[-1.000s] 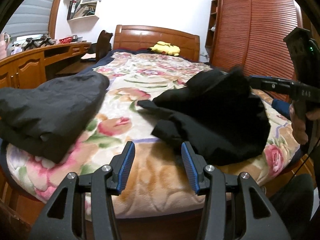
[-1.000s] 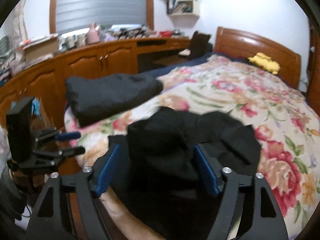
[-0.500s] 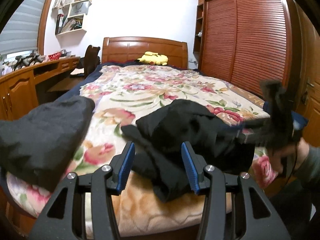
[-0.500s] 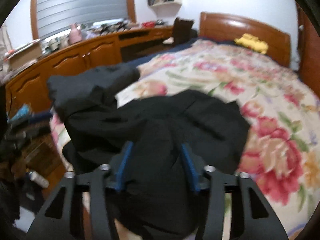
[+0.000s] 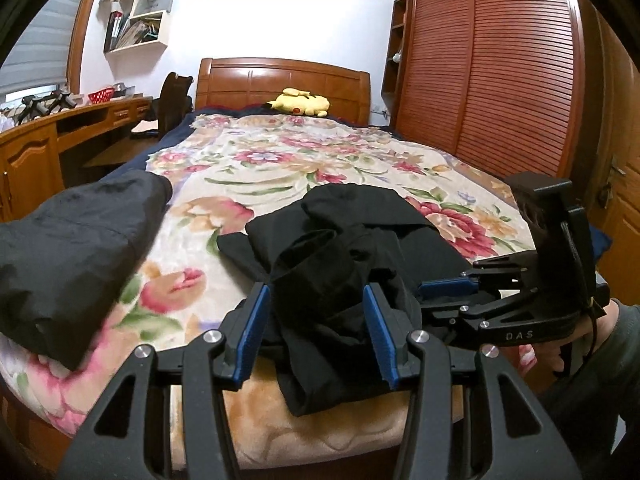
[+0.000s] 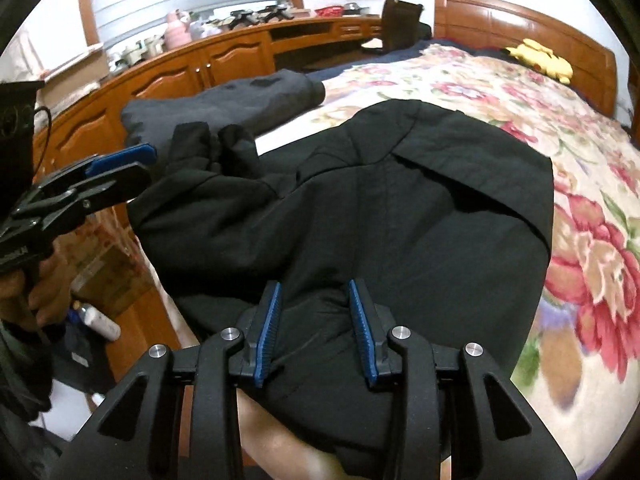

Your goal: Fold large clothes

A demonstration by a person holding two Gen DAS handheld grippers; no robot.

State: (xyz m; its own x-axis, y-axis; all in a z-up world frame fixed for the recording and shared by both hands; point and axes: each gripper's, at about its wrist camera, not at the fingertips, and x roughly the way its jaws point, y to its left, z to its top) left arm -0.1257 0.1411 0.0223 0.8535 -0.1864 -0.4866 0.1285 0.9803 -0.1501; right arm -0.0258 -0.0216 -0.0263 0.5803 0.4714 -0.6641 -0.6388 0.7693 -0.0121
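Right gripper [image 6: 314,330] dropped onto black garment [image 6: 400,208], fingers clamped on a bunched fold
Left gripper [image 5: 316,330] fingers apart, straddling cloth unpinched, ready to grab for folding on bed [image 5: 280,168]

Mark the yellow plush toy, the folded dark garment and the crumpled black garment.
yellow plush toy [image 5: 301,103]: left wrist view, its body.
folded dark garment [image 5: 76,248]: left wrist view, top face.
crumpled black garment [image 6: 400,216]: right wrist view, broad middle panel.
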